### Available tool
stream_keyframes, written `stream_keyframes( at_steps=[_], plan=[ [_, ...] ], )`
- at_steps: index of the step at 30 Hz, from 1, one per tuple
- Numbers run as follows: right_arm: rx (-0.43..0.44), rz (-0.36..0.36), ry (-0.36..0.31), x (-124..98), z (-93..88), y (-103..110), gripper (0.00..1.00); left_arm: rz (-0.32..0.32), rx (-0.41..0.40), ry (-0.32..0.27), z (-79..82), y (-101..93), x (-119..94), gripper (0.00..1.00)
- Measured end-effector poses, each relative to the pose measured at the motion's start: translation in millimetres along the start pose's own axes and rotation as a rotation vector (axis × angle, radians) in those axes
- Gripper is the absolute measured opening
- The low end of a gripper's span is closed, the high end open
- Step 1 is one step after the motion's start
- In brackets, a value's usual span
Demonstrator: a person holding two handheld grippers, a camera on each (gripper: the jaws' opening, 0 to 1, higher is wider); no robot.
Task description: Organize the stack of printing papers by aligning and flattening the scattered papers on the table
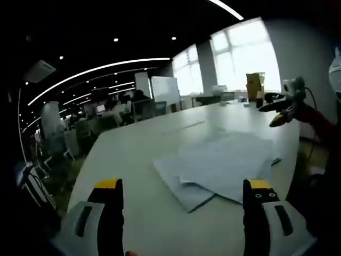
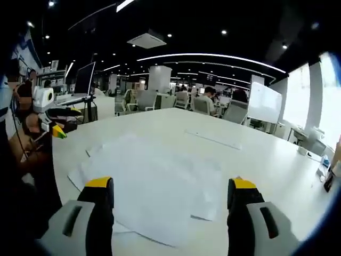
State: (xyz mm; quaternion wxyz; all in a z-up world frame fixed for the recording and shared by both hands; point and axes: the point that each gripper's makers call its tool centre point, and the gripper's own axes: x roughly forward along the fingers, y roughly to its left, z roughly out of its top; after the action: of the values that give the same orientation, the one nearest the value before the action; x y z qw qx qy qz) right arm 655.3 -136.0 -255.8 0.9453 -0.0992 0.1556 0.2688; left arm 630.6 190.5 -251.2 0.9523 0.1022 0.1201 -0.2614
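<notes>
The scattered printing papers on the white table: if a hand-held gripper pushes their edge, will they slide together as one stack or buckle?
The printing papers lie fanned out in loose, overlapping sheets, so a push would probably shift the top ones separately. They look thin and flat, so likely floppy and apt to buckle. The table looks smooth, so they may slide easily.

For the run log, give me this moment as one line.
papers: scattered, overlapping on table | left gripper: open, above table | right gripper: open, over papers | aligning: not yet done
</notes>
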Motion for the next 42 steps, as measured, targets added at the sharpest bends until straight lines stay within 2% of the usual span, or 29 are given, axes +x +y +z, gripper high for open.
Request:
stream_keyframes(
  at_steps=[13, 24, 42],
  plan=[
    [-0.013, 0.026, -0.003, 6.6, 5.0, 11.3, 0.82, -0.006, -0.001, -0.016, 5.0, -2.4, -3.0, 0.95],
    [-0.013, 0.034, 0.005, 11.8, -2.6, 21.1, 0.80, -0.024, 0.001, -0.025, 6.1, -10.1, -2.0, 0.95],
    [0.002, 0.042, 0.024, 18.2, -13.0, 24.0, 0.79, -0.038, -0.008, -0.028, 4.5, -14.3, 1.1, 0.95]
  ],
)
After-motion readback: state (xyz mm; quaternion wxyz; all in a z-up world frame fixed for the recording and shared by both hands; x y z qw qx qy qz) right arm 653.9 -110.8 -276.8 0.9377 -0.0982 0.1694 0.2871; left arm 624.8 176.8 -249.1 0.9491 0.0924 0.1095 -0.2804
